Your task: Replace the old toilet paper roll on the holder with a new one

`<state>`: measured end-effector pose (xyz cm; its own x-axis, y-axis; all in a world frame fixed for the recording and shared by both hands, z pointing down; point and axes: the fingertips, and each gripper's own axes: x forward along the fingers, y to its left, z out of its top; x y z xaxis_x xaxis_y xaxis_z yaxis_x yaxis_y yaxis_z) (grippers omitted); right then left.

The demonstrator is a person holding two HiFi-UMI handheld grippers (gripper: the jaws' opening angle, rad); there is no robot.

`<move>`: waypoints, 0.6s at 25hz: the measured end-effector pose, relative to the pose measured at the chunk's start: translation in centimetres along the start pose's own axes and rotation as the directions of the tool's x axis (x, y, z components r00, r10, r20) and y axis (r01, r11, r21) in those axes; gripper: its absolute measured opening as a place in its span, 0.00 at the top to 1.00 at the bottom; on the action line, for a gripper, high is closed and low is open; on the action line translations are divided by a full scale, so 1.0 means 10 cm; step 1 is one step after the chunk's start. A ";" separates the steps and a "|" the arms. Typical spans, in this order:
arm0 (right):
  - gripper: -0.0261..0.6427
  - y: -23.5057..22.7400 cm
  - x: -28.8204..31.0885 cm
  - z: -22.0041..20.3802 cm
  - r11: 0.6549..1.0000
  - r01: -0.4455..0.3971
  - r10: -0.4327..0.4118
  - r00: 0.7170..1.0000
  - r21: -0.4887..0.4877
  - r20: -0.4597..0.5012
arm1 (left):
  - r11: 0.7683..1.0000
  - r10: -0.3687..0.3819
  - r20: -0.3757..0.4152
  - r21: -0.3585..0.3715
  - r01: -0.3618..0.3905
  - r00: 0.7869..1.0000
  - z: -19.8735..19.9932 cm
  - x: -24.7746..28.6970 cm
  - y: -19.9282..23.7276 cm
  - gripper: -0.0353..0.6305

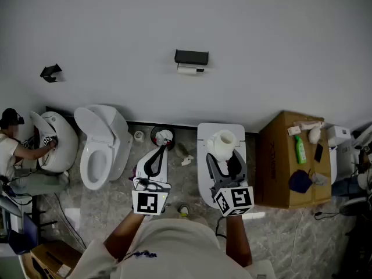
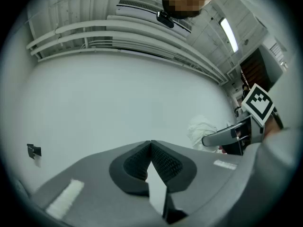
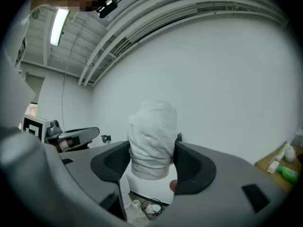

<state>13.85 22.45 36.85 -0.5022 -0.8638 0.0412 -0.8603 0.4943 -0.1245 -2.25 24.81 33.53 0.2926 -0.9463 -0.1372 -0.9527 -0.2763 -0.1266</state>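
A black holder point(image 1: 191, 57) is fixed high on the white wall, with a thin white roll point(image 1: 188, 70) under it. My right gripper point(image 1: 224, 156) is shut on a full white toilet paper roll point(image 1: 223, 143), held upright well below the holder. In the right gripper view that roll point(image 3: 152, 138) fills the space between the pads and hides most of the holder point(image 3: 178, 137). My left gripper point(image 1: 158, 151) is shut with nothing in it, level with the right one. In the left gripper view its tips point(image 2: 150, 144) meet, facing bare wall.
A white toilet point(image 1: 103, 147) stands at the left, and a person point(image 1: 17, 150) crouches by another one. A small bin point(image 1: 163, 137) sits on the floor. A cardboard box point(image 1: 290, 161) with a green bottle point(image 1: 300, 150) is at the right. A dark bracket point(image 1: 51, 72) hangs on the wall.
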 end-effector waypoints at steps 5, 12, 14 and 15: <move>0.53 0.03 -0.19 -0.05 0.999 0.043 -0.043 0.999 -0.016 0.010 | 0.998 -0.055 -0.022 -0.005 0.055 0.998 -0.06 0.02 0.03 0.94; 0.53 0.05 -0.28 -0.31 0.998 0.063 -0.063 0.998 -0.007 -0.016 | 0.999 -0.038 0.000 -0.017 0.038 0.999 -0.08 -0.07 0.11 0.94; 0.53 0.09 -0.26 -0.33 0.999 0.053 -0.054 0.998 -0.007 -0.021 | 0.999 -0.038 0.000 -0.020 0.038 0.999 -0.10 -0.09 0.13 0.94; 0.53 0.11 -0.24 -0.34 0.999 0.049 -0.049 0.999 -0.008 -0.022 | 0.999 -0.039 0.000 -0.022 0.039 0.999 -0.11 -0.09 0.15 0.94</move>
<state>13.85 25.36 39.95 -0.4610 -0.8847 0.0691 -0.8846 0.4521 -0.1142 -4.02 25.08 34.55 0.3292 -0.9349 -0.1326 -0.9423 -0.3162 -0.1104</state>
